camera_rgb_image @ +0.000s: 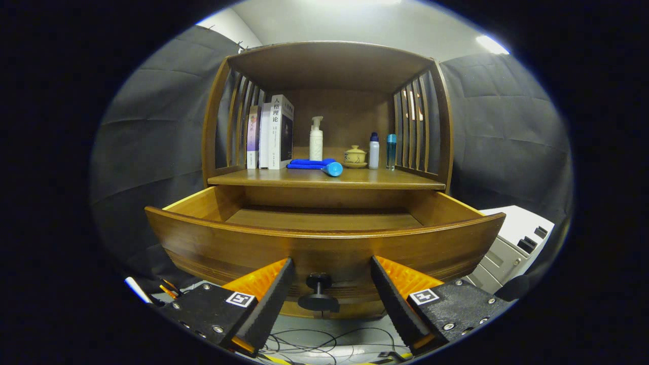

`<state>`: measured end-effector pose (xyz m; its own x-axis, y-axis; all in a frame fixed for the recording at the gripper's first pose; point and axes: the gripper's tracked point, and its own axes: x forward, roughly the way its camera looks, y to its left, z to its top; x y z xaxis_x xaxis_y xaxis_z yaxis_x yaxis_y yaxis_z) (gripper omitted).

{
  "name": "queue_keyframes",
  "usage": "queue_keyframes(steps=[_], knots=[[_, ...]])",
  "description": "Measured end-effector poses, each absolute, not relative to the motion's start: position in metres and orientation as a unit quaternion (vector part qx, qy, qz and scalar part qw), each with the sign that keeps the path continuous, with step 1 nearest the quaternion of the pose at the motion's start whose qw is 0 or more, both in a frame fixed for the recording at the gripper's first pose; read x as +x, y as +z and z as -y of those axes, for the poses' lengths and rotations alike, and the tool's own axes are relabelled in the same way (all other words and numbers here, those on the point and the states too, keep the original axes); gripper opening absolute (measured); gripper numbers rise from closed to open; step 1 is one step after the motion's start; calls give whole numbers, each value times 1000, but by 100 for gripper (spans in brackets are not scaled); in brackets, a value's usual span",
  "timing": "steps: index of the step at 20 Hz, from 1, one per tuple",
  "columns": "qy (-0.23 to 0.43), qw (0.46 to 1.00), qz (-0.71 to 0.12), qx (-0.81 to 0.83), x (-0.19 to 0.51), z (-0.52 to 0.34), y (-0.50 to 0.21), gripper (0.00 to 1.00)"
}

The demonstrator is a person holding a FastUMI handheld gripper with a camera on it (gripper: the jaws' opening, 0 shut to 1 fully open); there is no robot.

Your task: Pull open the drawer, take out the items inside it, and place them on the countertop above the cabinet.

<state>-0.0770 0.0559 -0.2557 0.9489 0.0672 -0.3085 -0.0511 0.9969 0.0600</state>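
The wooden drawer of the cabinet stands pulled out toward me, and the part of its floor that I can see is bare wood. Its dark round knob sits between my two fingers, untouched by either. My gripper is open, its fingertips close against the drawer front. On the countertop above the drawer lie a folded blue cloth and a light blue cylinder on its side.
At the back of the countertop stand books, a white pump bottle, a small lidded cup on a saucer and two small bottles. A grey-white unit stands to the right. Cables lie on the floor below.
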Motion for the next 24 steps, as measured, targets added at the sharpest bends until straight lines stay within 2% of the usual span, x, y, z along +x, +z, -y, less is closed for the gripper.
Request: queue_keyframes(steps=[19,24], knots=[[25,990,-133,41,63,-67,-267,95],[22,991,-126,46,75,-69,-269,95]])
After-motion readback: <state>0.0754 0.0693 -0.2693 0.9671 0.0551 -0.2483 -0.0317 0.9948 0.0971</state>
